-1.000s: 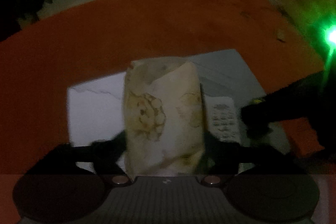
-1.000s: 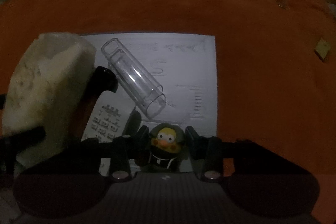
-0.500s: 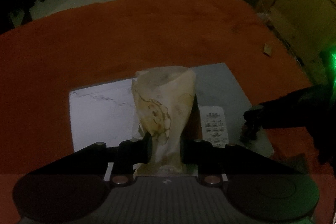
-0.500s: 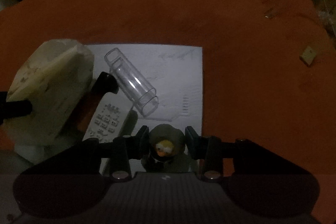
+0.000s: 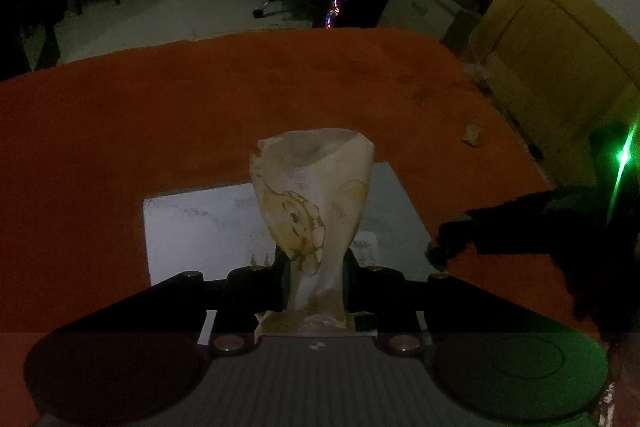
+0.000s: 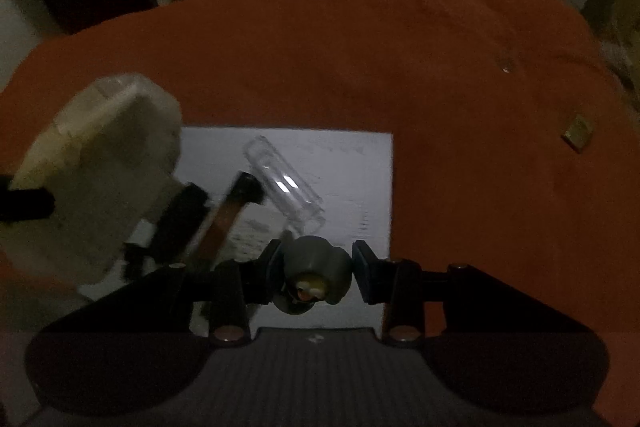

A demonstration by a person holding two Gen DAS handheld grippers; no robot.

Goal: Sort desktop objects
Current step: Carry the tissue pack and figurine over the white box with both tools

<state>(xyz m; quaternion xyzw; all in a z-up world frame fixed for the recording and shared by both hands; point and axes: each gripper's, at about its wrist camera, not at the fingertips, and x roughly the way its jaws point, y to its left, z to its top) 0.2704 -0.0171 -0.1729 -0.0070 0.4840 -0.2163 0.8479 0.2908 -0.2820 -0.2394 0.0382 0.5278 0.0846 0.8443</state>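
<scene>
My left gripper (image 5: pixel 314 271) is shut on a cream tissue pack (image 5: pixel 316 203) printed with a cartoon bear, squeezed at its waist and held above the white sheet (image 5: pixel 192 227). The pack also shows in the right wrist view (image 6: pixel 100 171) at the left. My right gripper (image 6: pixel 316 267) is shut on a small grey hooded duck figure (image 6: pixel 314 271), raised above the white sheet (image 6: pixel 360 167). A clear plastic tube (image 6: pixel 284 183) lies on the sheet just ahead of it. A remote is mostly hidden behind the pack.
The table is covered with an orange cloth (image 5: pixel 200 107). A small tan scrap (image 6: pixel 578 133) lies on the cloth at the right. A wooden cabinet (image 5: pixel 552 47) stands past the table's right edge. Chairs and floor are in the dark background.
Both grippers have lifted with their objects. The left gripper has closed tighter on the tissue pack. The sheet and tube now look farther below.
</scene>
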